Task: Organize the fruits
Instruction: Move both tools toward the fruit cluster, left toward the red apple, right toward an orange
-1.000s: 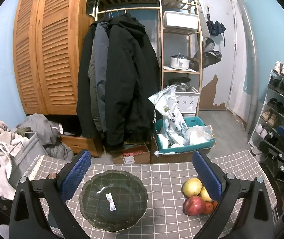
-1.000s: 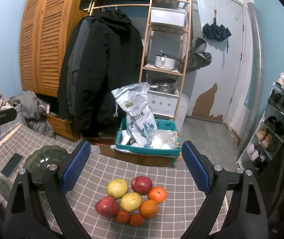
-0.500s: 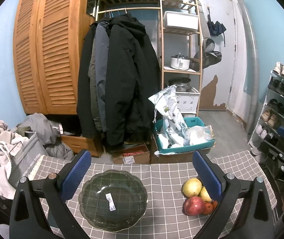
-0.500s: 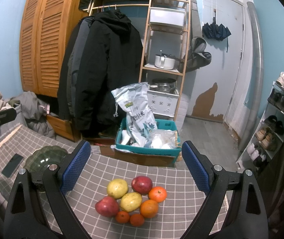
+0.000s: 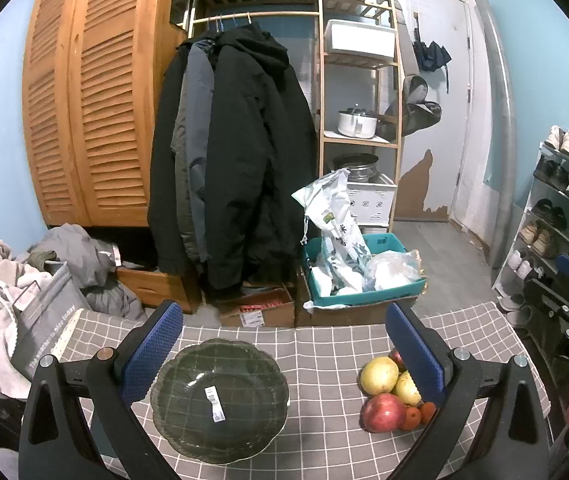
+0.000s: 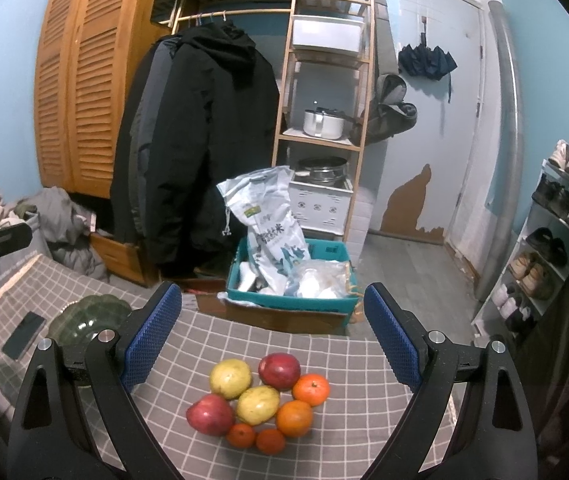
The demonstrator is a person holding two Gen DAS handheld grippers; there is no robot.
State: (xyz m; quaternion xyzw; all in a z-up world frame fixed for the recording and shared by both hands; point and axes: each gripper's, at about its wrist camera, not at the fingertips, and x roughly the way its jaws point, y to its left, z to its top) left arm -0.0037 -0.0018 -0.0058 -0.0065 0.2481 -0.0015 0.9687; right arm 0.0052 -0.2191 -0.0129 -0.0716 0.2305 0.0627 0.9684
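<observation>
Right wrist view: wide-open, empty right claw (image 6: 272,336) is held above the round, firm, roll-prone fruit pile (image 6: 260,396) on the grey checked table (image 6: 348,360), best gripped across each fruit's widest middle.

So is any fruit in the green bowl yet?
No, the green bowl holds only a sticker; the fruit pile sits on the tablecloth.
</observation>
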